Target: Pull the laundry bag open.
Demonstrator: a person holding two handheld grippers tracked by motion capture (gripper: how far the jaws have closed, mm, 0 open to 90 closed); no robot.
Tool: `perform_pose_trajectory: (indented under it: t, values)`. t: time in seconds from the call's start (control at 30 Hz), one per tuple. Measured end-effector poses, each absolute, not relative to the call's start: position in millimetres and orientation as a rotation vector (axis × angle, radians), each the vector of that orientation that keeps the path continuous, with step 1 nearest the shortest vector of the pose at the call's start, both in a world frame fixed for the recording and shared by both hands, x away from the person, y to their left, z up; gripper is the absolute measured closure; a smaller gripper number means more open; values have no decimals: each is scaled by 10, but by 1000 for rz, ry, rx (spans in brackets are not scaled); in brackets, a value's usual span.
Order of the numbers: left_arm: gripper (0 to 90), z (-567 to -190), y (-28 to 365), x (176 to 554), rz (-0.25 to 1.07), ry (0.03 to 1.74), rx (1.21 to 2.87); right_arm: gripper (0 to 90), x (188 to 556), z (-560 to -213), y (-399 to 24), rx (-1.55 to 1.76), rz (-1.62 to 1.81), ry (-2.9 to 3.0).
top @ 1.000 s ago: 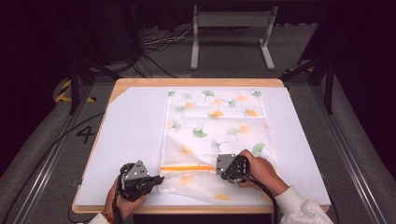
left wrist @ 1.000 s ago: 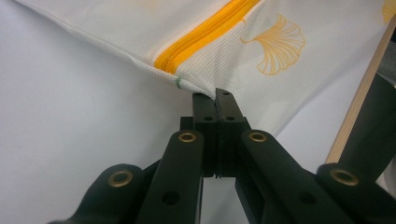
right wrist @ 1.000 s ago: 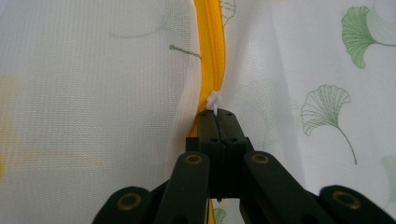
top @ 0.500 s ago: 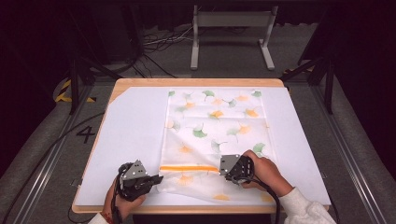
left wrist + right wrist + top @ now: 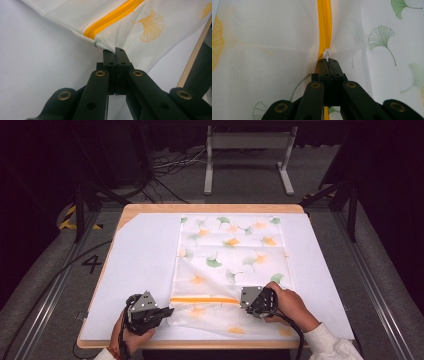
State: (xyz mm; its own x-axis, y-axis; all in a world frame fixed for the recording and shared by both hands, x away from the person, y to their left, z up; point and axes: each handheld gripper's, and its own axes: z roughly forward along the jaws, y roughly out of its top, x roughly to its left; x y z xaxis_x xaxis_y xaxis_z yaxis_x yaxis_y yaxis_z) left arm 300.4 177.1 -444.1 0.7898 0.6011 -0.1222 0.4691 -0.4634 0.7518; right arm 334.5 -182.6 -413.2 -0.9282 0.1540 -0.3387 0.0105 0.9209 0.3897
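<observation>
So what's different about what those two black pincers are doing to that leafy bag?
The left gripper pinches the mesh bag at its corner edge, beside the end of the orange zipper. The right gripper pinches the small white zipper pull on the zipper line. Both are shut.

my left tongs (image 5: 115,51): matt black plastic, brass-look rivets | my right tongs (image 5: 327,61): same matt black | bag (image 5: 230,265): thin white mesh cloth, fine weave, printed leaves | zipper (image 5: 323,25): orange woven tape | pull tab (image 5: 326,53): white plastic | table (image 5: 140,265): smooth matt white, pale wood edge
</observation>
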Motion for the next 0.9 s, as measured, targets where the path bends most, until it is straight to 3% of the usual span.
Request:
perform_pose_trajectory:
  t: [0.9]
  values:
    - [891, -4451, 1773, 2971, 179, 777, 2167, 900, 3279, -4083, -2108, 179, 542, 2692]
